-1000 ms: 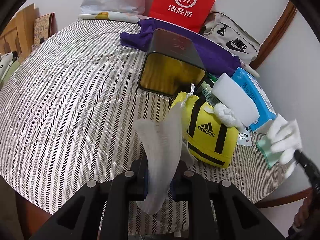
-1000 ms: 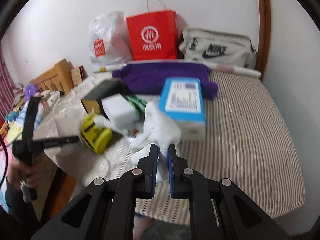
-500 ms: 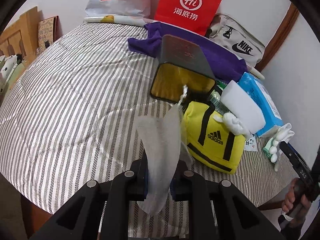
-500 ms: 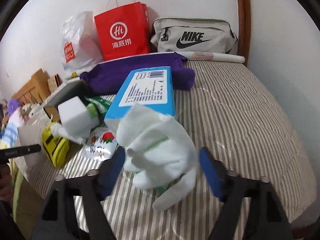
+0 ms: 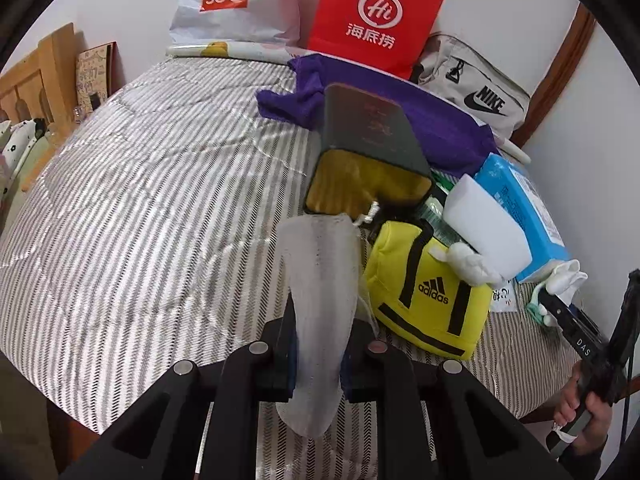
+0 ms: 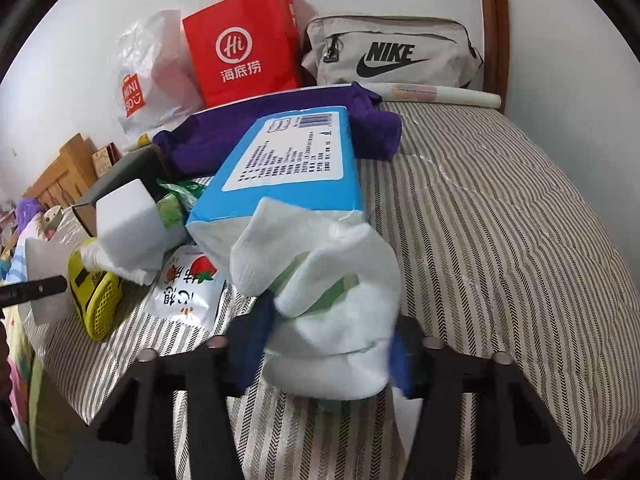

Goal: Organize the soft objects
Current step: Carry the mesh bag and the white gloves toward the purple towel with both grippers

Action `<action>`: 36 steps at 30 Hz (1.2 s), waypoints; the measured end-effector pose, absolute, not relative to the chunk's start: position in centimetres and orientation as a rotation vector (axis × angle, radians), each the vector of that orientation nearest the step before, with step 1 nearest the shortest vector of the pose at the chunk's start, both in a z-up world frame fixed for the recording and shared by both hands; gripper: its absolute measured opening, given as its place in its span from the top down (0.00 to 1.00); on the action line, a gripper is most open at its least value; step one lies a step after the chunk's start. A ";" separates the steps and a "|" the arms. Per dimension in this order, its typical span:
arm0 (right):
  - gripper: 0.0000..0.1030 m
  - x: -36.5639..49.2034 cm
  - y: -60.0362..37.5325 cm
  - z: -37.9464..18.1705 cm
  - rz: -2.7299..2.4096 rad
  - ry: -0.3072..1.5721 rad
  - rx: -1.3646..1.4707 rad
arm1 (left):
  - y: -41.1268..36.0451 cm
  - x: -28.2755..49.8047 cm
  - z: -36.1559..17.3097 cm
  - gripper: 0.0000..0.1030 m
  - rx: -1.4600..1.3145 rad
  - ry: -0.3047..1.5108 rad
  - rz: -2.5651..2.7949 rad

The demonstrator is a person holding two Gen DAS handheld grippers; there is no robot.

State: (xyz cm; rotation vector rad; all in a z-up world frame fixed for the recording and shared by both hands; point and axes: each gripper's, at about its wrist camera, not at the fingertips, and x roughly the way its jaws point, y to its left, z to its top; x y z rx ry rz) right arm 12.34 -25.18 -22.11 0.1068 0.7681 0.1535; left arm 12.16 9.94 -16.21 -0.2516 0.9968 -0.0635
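- Since half a second back, our right gripper (image 6: 324,344) has drawn its fingers in from wide apart; the blue pads now press both sides of the white sock bundle (image 6: 320,300); over the full second that bundle has come closer to the blue tissue pack (image 6: 288,160), whose near end it now overlaps in the right wrist view
- We hold the left gripper (image 5: 318,348) as before, fingers clamped on a pale grey sock (image 5: 320,280) that stands up between them and droops below them; over the same second the gripper has closed in on the yellow adidas pouch (image 5: 428,292), which now sits just right of the sock
- We take the blue tissue pack as landmark; a white foam block (image 5: 484,220) leans against its left side; the yellow adidas pouch lies left of and nearer than the pack, with a small white sock (image 5: 468,262) on its top edge
- Behind the pack a purple cloth (image 6: 280,120) is spread on the striped bedcover (image 5: 140,200); a dark box with a yellow inside (image 5: 368,164) lies on its side left of the pack, open mouth facing us
- Beyond the purple cloth, against the wall: a red paper bag (image 6: 240,52), a white Miniso bag (image 5: 228,0), a grey Nike bag (image 6: 392,52)
- A strawberry snack packet (image 6: 188,288) lies flat at the pack's near left corner
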 end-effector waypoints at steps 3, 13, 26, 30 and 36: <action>0.73 11.9 -25.5 -21.7 0.163 0.766 0.112 | 10.2 12.0 -15.6 0.85 -0.261 0.986 -0.063; 0.77 9.9 -26.6 -18.5 0.206 0.711 0.143 | 9.7 11.5 -12.7 0.85 -0.239 0.934 -0.075; 0.77 11.1 -25.9 -14.1 0.256 0.680 0.114 | 9.5 13.7 -9.1 0.85 -0.206 0.907 -0.075; 0.77 12.6 -25.6 -12.7 0.258 0.676 0.103 | 9.7 15.2 -8.1 0.85 -0.206 0.906 -0.078; 0.77 15.4 -25.2 -11.1 0.271 0.679 0.092 | 10.1 17.3 -6.9 0.85 -0.203 0.894 -0.068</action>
